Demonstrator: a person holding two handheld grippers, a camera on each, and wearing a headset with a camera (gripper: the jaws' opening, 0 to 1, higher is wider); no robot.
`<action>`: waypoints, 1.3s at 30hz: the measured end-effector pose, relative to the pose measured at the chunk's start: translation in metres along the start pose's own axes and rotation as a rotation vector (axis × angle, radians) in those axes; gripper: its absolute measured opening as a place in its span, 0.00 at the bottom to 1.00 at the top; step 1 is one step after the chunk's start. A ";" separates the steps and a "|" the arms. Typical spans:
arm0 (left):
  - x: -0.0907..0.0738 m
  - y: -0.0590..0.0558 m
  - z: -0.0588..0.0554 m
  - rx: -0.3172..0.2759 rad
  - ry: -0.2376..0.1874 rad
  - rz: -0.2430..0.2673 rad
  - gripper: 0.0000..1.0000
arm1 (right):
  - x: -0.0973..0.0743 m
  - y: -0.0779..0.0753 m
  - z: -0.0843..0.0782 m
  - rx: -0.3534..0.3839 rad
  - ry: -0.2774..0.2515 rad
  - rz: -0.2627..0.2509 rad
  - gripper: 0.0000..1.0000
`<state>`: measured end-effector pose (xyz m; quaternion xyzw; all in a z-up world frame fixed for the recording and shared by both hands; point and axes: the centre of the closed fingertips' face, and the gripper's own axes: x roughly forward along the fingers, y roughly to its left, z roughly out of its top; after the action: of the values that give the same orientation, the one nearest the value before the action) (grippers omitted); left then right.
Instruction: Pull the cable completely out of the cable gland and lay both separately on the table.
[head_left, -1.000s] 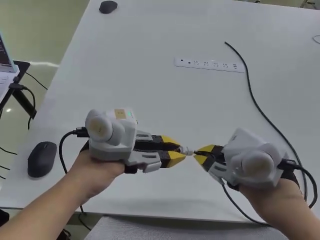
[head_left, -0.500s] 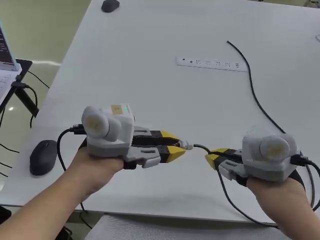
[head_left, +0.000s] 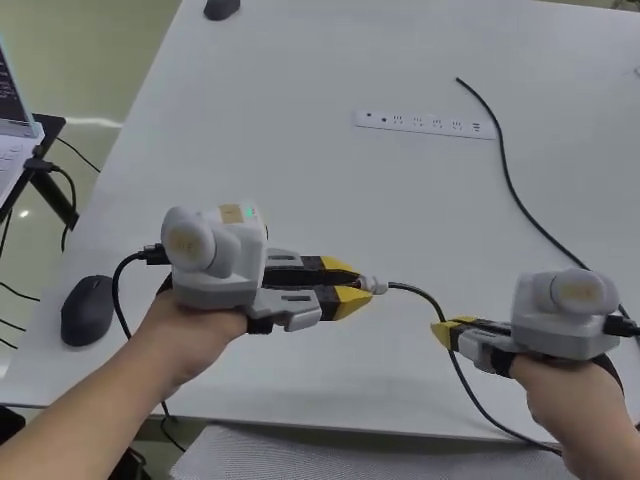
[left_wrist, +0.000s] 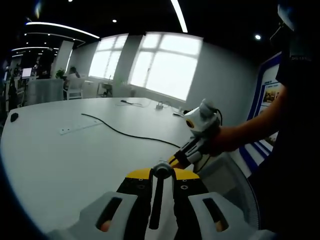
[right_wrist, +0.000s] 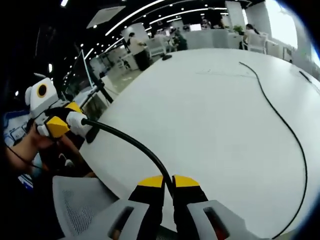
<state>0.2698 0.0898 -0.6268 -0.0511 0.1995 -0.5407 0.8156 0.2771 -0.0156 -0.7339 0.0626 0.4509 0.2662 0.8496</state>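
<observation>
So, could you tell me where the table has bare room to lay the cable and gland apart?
Free: the table between the power strip and the left tool and right tool, and left of the strip. Crowded: the right side, where the black cord runs.

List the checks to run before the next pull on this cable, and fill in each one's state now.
1. Left claw shut on the cable gland: ok.
2. Right claw shut on the cable: ok.
3. Cable fully out of the gland: not ok. Its end runs into the gland's mouth.
4. Length of cable left inside the gland: cannot tell.
5. Bare table ahead of both claws for laying the two parts down apart: ok.
</observation>
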 end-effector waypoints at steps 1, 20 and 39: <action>0.000 0.000 0.000 0.000 -0.001 0.001 0.15 | 0.001 -0.003 -0.002 0.011 0.004 -0.004 0.00; 0.000 0.003 0.004 -0.012 -0.008 0.007 0.15 | 0.001 -0.005 -0.010 0.018 0.013 0.001 0.02; -0.007 0.001 0.007 -0.028 -0.009 0.026 0.15 | -0.026 0.047 0.031 -0.258 -0.100 0.125 0.20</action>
<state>0.2715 0.0953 -0.6189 -0.0625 0.2039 -0.5271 0.8226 0.2716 0.0150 -0.6808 -0.0062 0.3653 0.3709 0.8538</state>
